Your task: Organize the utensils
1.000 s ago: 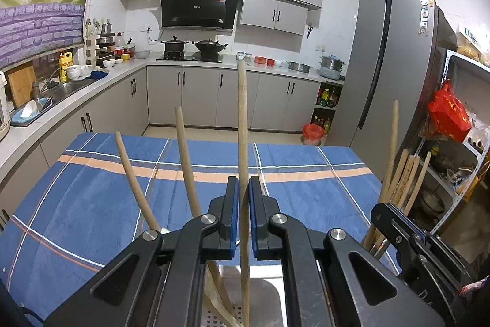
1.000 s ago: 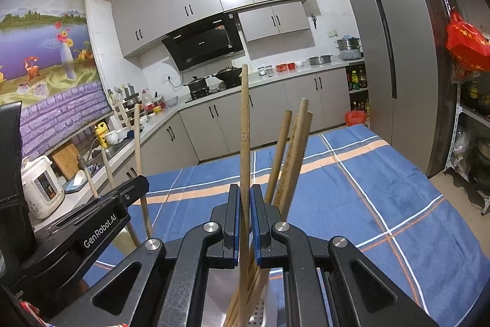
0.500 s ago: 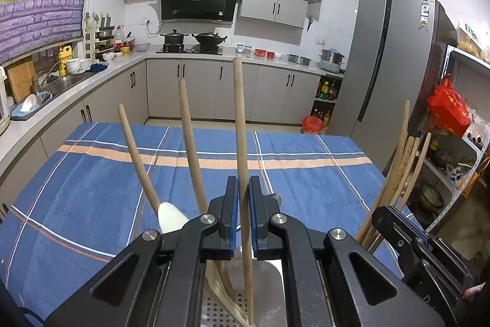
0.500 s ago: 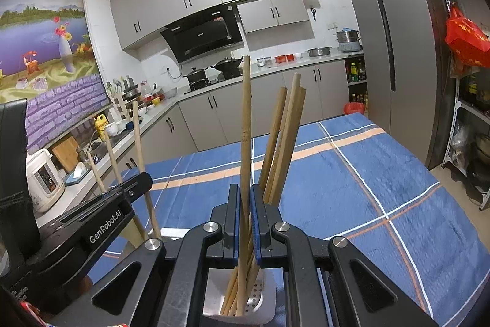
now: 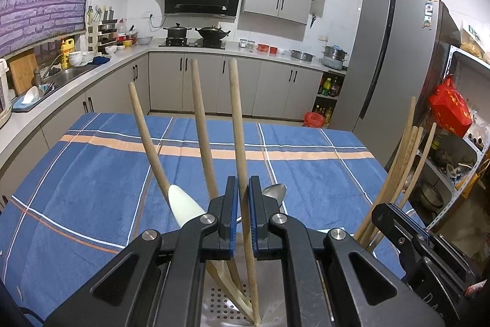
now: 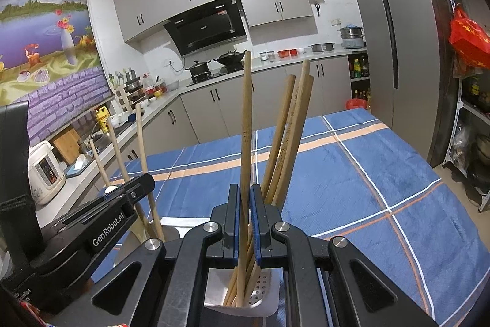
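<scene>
We clamp a wooden stick (image 5: 237,124) in left claw (image 5: 243,204), tip in steel holder (image 5: 226,305); right claw (image 6: 244,213) pinches another stick (image 6: 246,124) over perforated holder (image 6: 260,293). Light, stiff, smooth; grip mid-shaft.

We see 2 perforated holders on the table (image 5: 306,161), side by side. In the left holder (image 5: 223,305) stand 3 wooden handles (image 5: 200,124); in the right holder (image 6: 260,293), 4 sticks (image 6: 286,124). A metal spoon (image 5: 274,193) lies on the table behind the left holder.
</scene>
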`<state>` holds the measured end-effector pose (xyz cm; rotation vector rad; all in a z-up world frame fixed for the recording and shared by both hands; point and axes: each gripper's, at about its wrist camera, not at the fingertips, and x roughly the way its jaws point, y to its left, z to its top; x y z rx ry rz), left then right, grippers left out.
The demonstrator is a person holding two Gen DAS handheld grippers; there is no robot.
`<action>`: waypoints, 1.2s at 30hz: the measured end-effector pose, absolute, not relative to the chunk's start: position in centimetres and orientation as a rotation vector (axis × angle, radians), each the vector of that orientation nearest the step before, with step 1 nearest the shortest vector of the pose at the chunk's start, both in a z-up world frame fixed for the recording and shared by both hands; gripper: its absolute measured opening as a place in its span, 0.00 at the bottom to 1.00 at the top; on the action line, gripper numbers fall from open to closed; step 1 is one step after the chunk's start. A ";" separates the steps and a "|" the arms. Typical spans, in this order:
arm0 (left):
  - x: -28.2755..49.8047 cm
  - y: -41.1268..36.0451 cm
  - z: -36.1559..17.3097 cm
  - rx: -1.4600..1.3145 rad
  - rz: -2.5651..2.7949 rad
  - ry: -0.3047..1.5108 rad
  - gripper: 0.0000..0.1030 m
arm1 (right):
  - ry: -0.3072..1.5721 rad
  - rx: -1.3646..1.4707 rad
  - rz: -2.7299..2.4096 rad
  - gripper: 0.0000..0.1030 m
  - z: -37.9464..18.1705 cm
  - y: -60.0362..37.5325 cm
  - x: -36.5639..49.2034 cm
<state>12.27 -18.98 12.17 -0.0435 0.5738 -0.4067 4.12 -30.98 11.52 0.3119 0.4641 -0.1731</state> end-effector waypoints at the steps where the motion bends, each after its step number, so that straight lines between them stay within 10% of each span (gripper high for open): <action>1: 12.3 -19.0 12.2 -0.042 -0.406 0.572 0.06 | 0.466 0.313 -0.173 0.07 11.5 -31.0 4.1; 17: 11.8 -18.1 11.4 -0.043 -0.401 0.576 0.06 | 0.471 0.322 -0.164 0.08 11.1 -31.2 4.1; 25: 11.3 -17.9 11.6 -0.036 -0.405 0.569 0.08 | 0.442 0.330 -0.167 0.30 11.7 -31.3 3.6; 30: 10.4 -17.7 12.2 -0.032 -0.406 0.540 0.38 | 0.421 0.329 -0.166 0.38 12.2 -31.0 2.9; 36: 9.8 -17.3 13.0 -0.042 -0.410 0.532 0.42 | 0.396 0.331 -0.177 0.44 13.4 -30.9 1.8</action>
